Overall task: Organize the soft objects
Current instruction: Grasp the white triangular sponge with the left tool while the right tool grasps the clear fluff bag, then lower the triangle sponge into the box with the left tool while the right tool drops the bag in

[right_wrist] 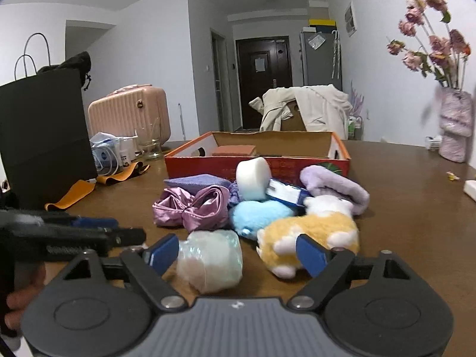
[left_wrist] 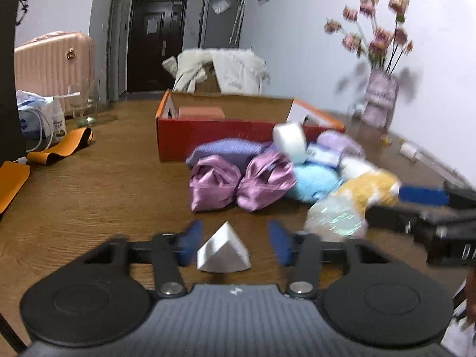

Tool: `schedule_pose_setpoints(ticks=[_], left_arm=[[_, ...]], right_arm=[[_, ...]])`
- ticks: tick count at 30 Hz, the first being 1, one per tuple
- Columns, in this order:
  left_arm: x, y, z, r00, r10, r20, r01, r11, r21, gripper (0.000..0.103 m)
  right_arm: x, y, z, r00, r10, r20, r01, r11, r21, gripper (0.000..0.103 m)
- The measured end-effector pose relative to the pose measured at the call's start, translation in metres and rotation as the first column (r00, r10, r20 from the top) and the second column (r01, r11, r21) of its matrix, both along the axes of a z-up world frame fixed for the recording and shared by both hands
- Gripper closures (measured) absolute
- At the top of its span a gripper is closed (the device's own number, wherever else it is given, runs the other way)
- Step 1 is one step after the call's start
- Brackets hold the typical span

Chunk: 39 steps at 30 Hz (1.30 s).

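At the left edge of the wooden table (right_wrist: 401, 214), a matte black paper bag (right_wrist: 41, 136) with cord handles stood upright, a strip of orange felt-like material (right_wrist: 74, 193) lying flat beside it. Behind those sat a white and blue plastic packet (right_wrist: 104, 151), its printing too small to read, and a clear glass jar (right_wrist: 150, 145).

Toward the middle of the table, the left gripper (left_wrist: 235, 242) hung low over the wood grain with its blue pads apart on either side of a small white wedge-shaped block (left_wrist: 223, 250); neither pad pressed on it.

Beyond it lay the pile of soft things: a glossy pink satin bow (right_wrist: 190, 205), a flat purple woven pad (right_wrist: 196, 183), a fuzzy light blue plush (right_wrist: 258, 214), a white foam cylinder (right_wrist: 253, 178), a small blue and white carton (right_wrist: 285, 193) whose label could not be read, and a fleecy lilac cloth (right_wrist: 333, 187).

Behind the pile, an open red cardboard box (right_wrist: 208, 165) with orange-edged flaps held a terracotta-coloured rectangular block (right_wrist: 235, 150); writing on the box's front was illegible.

The right gripper (right_wrist: 235, 254) stood wide open near the table's front edge, one pad just beside a crinkled clear plastic bundle (right_wrist: 211, 258) with a faint green sheen, the other in front of a shaggy yellow and white plush animal (right_wrist: 312, 232). Neither was gripped.

Near the right edge, a vase wrapped in pale pink textured material (right_wrist: 455, 125) held dried roses.
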State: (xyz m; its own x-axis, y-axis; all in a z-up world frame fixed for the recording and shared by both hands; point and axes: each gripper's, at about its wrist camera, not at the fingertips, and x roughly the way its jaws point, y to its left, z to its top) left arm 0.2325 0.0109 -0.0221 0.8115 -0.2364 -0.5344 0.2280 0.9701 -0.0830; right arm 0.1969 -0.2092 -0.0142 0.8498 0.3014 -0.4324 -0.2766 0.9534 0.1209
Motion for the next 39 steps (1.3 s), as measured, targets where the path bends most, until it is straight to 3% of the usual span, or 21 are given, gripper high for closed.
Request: schedule_pose_setpoints(ticks=[1,4,6,7,8,10,13,16,19,20,25,28,31,34,37,39], left_arm=[[0.0,0.002,-0.004,1.0,0.004,-0.014,-0.004,1.0,0.004,0.075],[-0.013,0.014,-0.012,0.999,0.009,-0.046,-0.011,0.999,-0.042,0.077],[-0.021,0.015,-0.012,0.997,-0.011,-0.076,0.008,0.999,-0.033,0.077],[-0.023,0.016,-0.01,0.996,-0.024,-0.084,0.021,0.999,-0.033,0.07],[-0.025,0.018,-0.008,0.996,-0.03,-0.083,0.027,0.999,-0.036,0.052],[-0.025,0.018,-0.006,0.998,-0.007,-0.057,0.005,1.0,-0.023,0.035],[-0.014,0.015,-0.01,0.998,-0.005,-0.068,0.005,1.0,0.0,0.035],[-0.005,0.017,-0.017,0.993,-0.007,-0.117,0.004,1.0,-0.031,0.037],[-0.005,0.018,-0.019,0.995,-0.03,-0.099,0.027,0.999,-0.031,0.061],[-0.005,0.019,-0.019,0.994,-0.037,-0.1,0.033,0.999,-0.042,0.064],[-0.005,0.02,-0.015,0.996,-0.029,-0.09,0.025,0.999,-0.043,0.07],[0.0,0.024,0.002,0.999,-0.026,-0.031,0.024,0.999,-0.048,0.071],[0.022,0.029,0.03,0.997,-0.063,0.04,0.066,0.994,-0.082,0.071],[0.066,0.025,0.064,0.987,-0.116,0.108,0.126,0.988,-0.092,0.07],[0.135,0.011,0.094,0.985,-0.147,0.093,0.159,0.977,-0.141,0.07],[0.187,-0.003,0.103,0.99,-0.129,0.061,0.136,0.979,-0.149,0.069]], right_arm=[[0.006,0.001,-0.001,1.0,0.005,-0.006,-0.005,1.0,0.006,0.02],[0.016,0.004,-0.004,1.0,0.028,-0.008,-0.028,0.999,0.029,0.025],[0.021,0.008,-0.004,0.999,0.049,-0.011,-0.049,0.998,0.042,0.028],[0.023,0.01,-0.005,0.998,0.055,-0.016,-0.054,0.997,0.046,0.028],[0.027,0.012,-0.005,0.998,0.063,-0.027,-0.062,0.997,0.048,0.028],[0.033,0.016,-0.008,0.996,0.079,-0.049,-0.077,0.996,0.035,0.028],[0.042,0.024,-0.017,0.991,0.093,-0.093,-0.092,0.996,0.008,0.031],[0.046,0.029,-0.024,0.986,0.105,-0.13,-0.104,0.994,0.012,0.046],[0.046,0.031,-0.028,0.985,0.1,-0.138,-0.1,0.995,0.009,0.053],[0.046,0.031,-0.028,0.986,0.096,-0.136,-0.096,0.995,0.011,0.055],[0.047,0.031,-0.023,0.987,0.089,-0.13,-0.089,0.996,0.007,0.058],[0.045,0.027,-0.004,0.991,0.104,-0.079,-0.102,0.994,0.023,0.058],[0.055,0.013,0.025,0.989,0.148,-0.011,-0.147,0.988,0.052,0.058],[0.082,0.0,0.058,0.985,0.164,0.045,-0.165,0.986,0.022,0.058],[0.13,-0.013,0.084,0.979,0.185,0.091,-0.179,0.981,-0.071,0.057],[0.17,-0.018,0.091,0.977,0.199,0.073,-0.188,0.972,-0.138,0.056]])
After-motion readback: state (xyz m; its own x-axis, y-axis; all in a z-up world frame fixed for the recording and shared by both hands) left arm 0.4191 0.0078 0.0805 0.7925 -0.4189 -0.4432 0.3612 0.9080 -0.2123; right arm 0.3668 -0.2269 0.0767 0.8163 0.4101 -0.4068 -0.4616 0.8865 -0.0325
